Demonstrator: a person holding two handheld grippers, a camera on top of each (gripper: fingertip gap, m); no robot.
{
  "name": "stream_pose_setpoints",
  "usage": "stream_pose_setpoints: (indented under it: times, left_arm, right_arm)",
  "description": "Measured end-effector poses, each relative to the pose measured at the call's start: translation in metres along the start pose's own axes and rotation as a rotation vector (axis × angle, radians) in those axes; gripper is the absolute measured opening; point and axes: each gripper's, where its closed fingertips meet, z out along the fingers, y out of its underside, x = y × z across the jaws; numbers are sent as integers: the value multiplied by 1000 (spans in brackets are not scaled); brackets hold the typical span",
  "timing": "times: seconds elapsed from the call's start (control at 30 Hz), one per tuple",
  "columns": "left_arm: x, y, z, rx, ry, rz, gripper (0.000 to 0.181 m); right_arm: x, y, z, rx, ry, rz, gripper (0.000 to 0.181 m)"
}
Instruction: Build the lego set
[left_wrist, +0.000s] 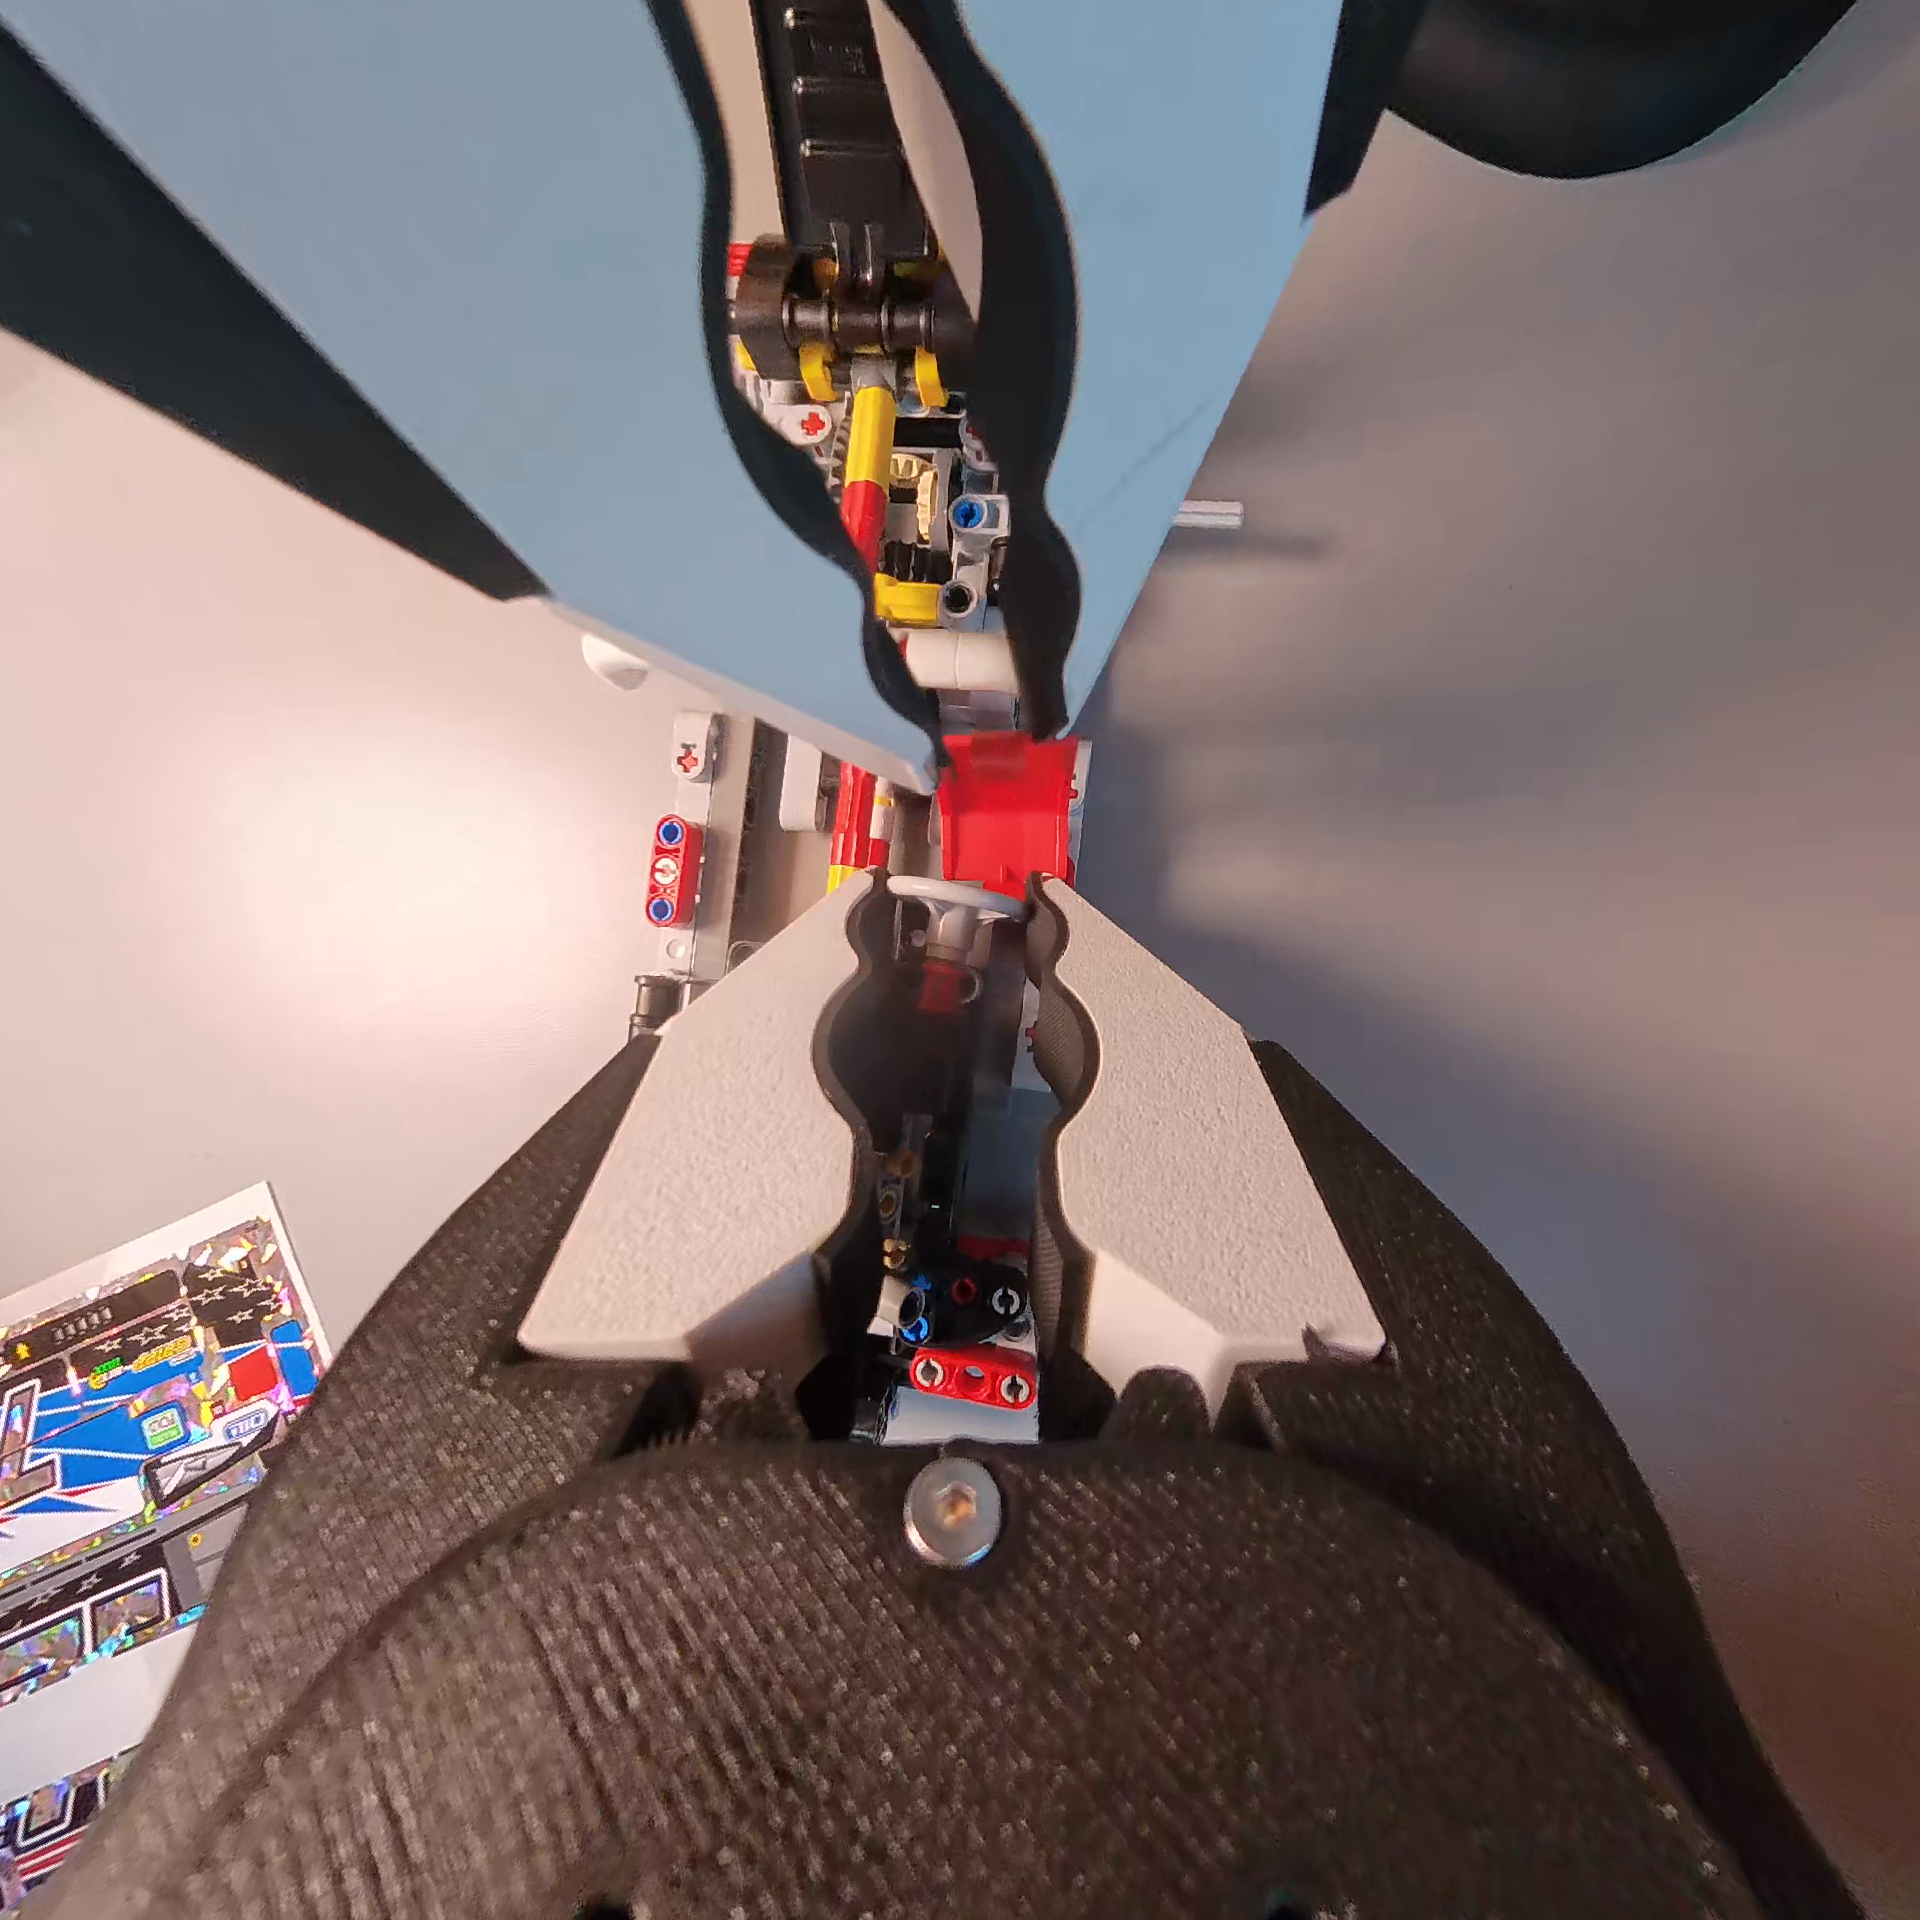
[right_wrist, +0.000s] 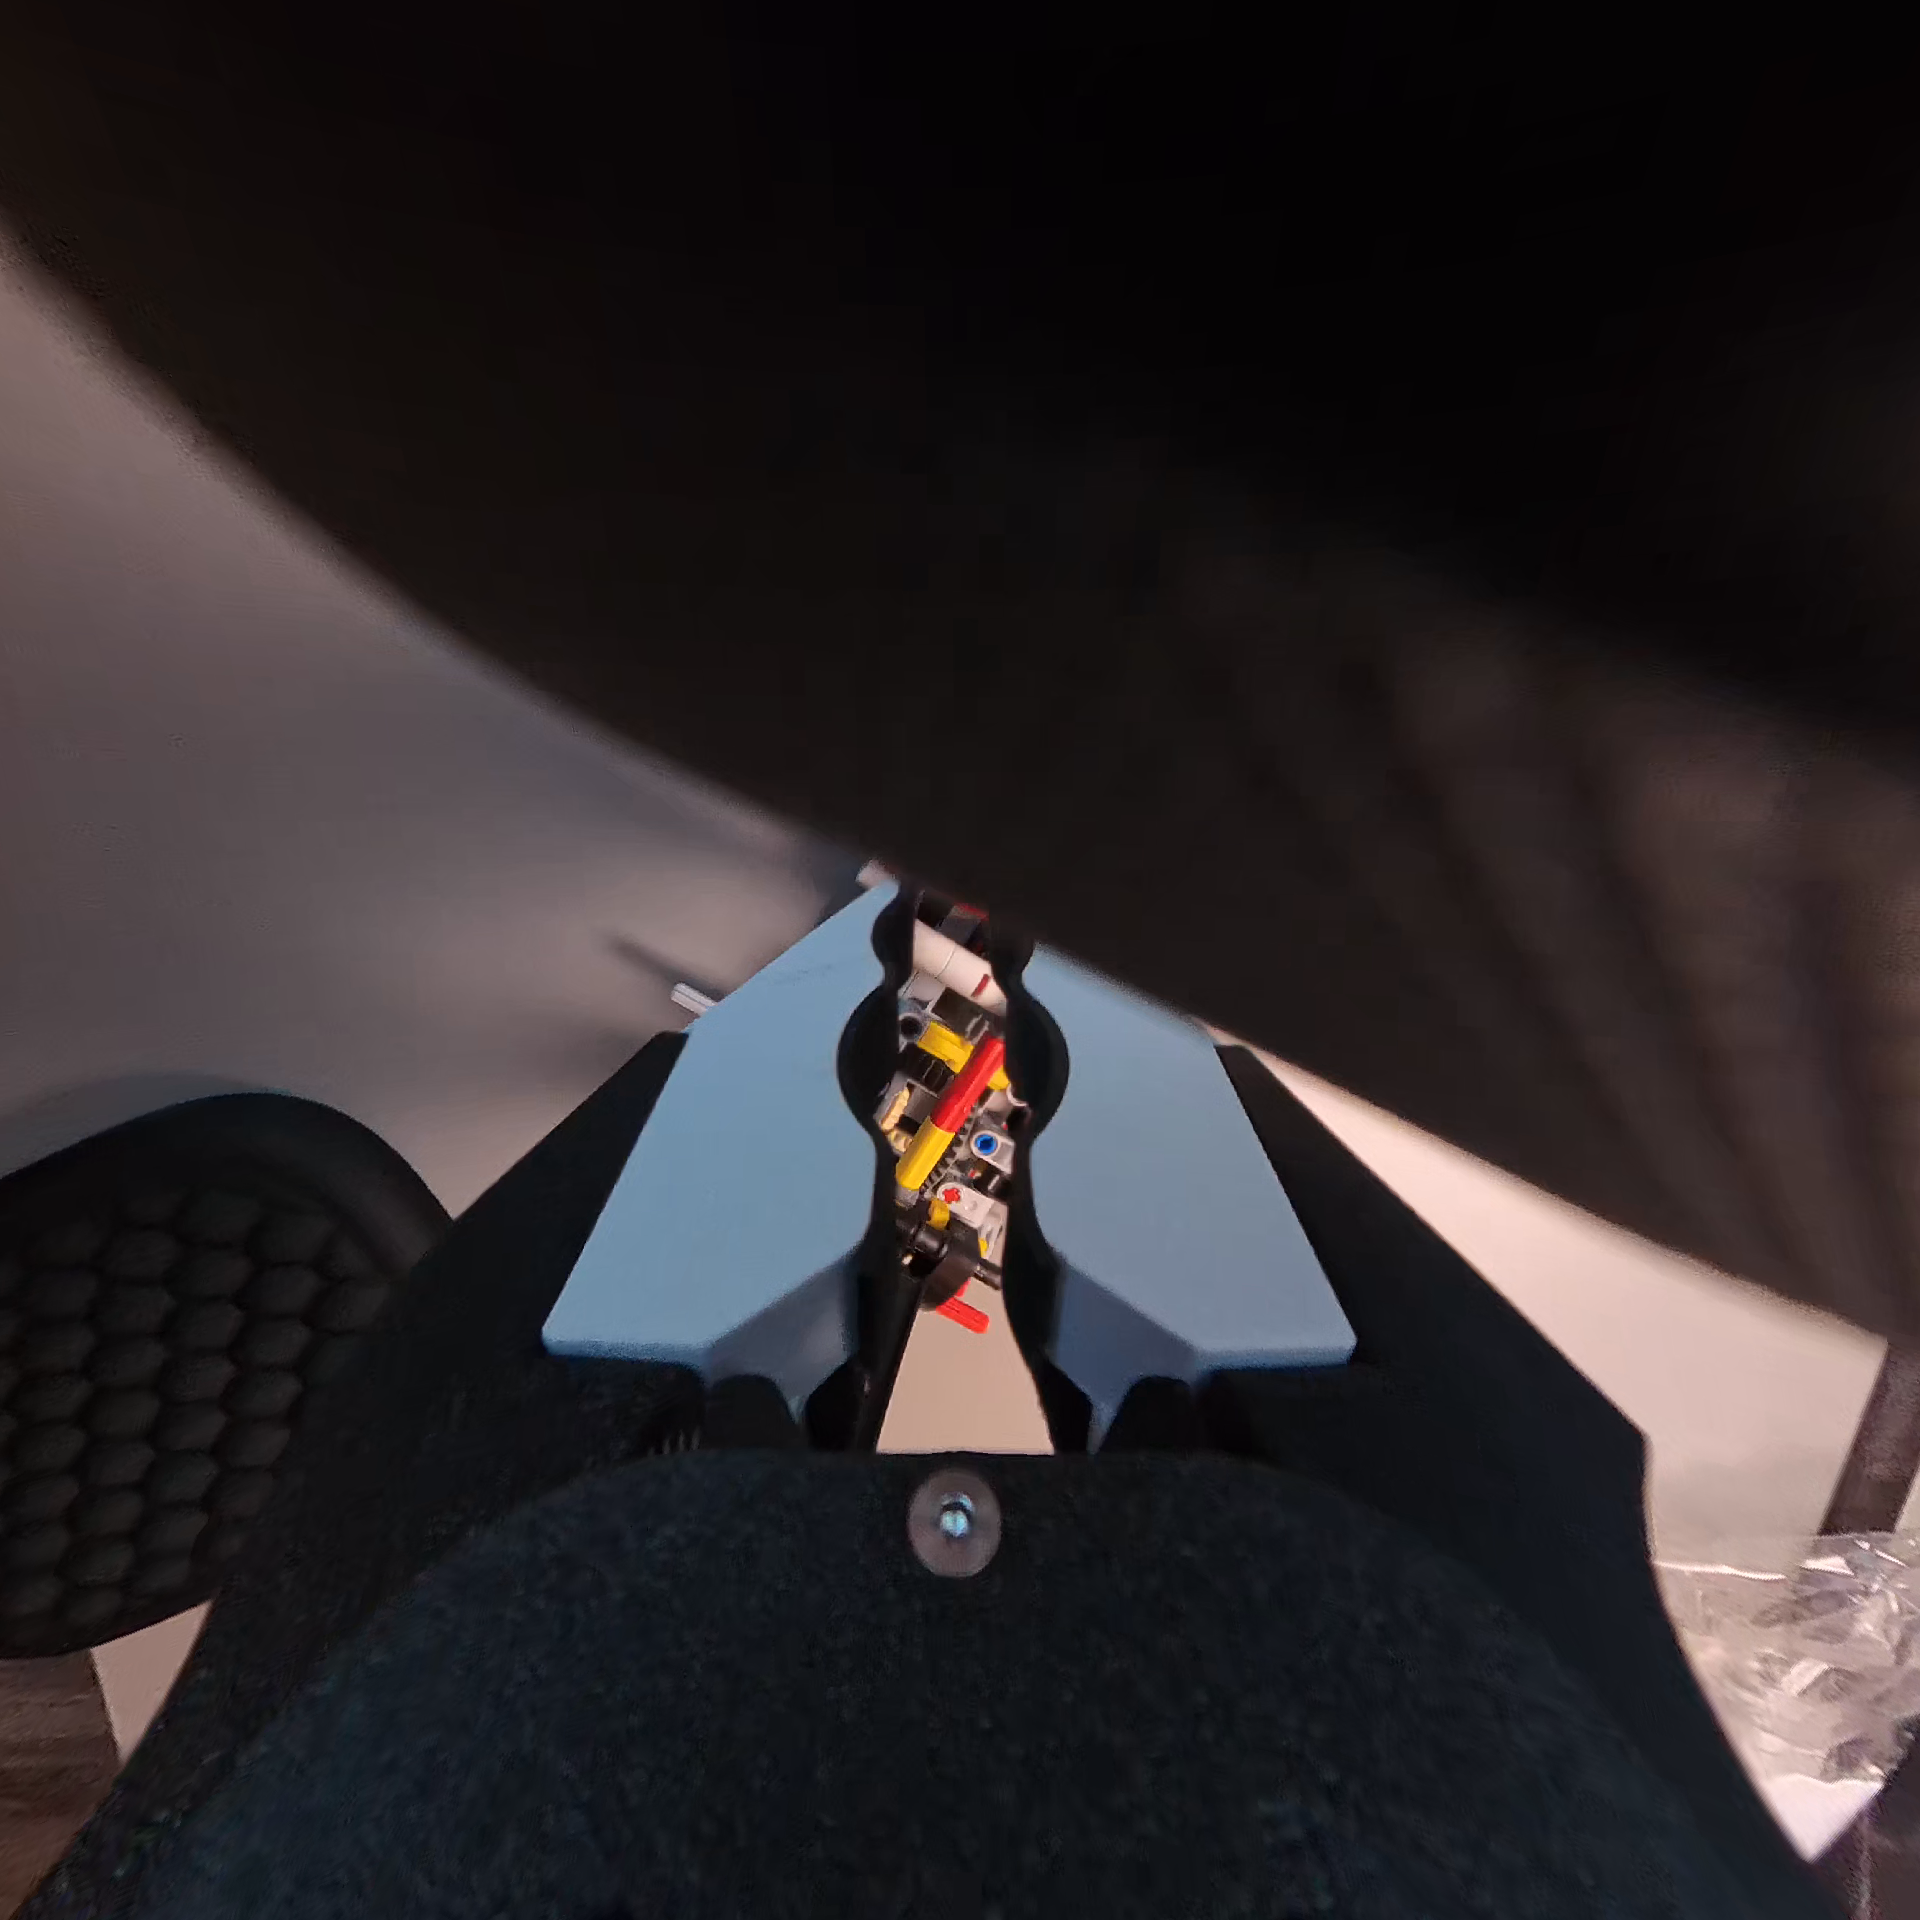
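A long Lego Technic model (left_wrist: 1003, 821) of grey, black, red and yellow parts lies lengthwise between both grippers. My left gripper (left_wrist: 956, 894), with grey fingers, is shut on its near end, just behind a red block. My right gripper (left_wrist: 992, 743), with blue fingers, comes in from the far side and is shut on the other end, tip to tip with the left. In the right wrist view the model (right_wrist: 951, 1122) sits between the blue fingers of my right gripper (right_wrist: 961, 925). The dark body of the left gripper (right_wrist: 1143, 468) fills the top and hides the model's far end.
A shiny sticker sheet (left_wrist: 135, 1382) lies on the white table (left_wrist: 260, 831) at lower left. A small grey axle (left_wrist: 1210, 514) lies loose to the right of the model. A black tyre (right_wrist: 156, 1351) stands at the left and a clear plastic bag (right_wrist: 1808, 1662) lies at lower right.
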Motion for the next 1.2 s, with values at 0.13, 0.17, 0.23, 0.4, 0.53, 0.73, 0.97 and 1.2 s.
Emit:
stream_pose_setpoints:
  times: [0.13, 0.17, 0.23, 0.4, 0.53, 0.73, 0.97, 1.2]
  left_arm:
    - [0, 0, 0, 7, 4, -8, 24]
    - [0, 0, -1, 8, 5, -8, 24]
    - [0, 1, -1, 8, 6, -10, 24]
    - [0, 1, -2, 23, 11, -10, 24]
    - [4, 2, -5, 19, 58, 5, 31]
    - [0, 9, -8, -49, 83, 48, 26]
    - [-1, 8, -8, -18, 87, 22, 23]
    - [1, 11, -10, -9, 84, 27, 29]
  right_arm:
    - [-1, -1, 0, 13, -7, 44, 8]
    - [0, -1, 0, 18, -9, 68, 7]
    - [0, -3, 0, 34, -18, 125, 5]
    - [2, -1, 0, 44, -18, 179, 5]
    - [4, -4, 1, 58, -15, 212, 5]
    - [8, -8, -1, 84, -1, 270, 5]
    - [8, -8, 4, 128, 30, 324, 5]
    - [11, -12, 4, 143, 74, 373, 5]
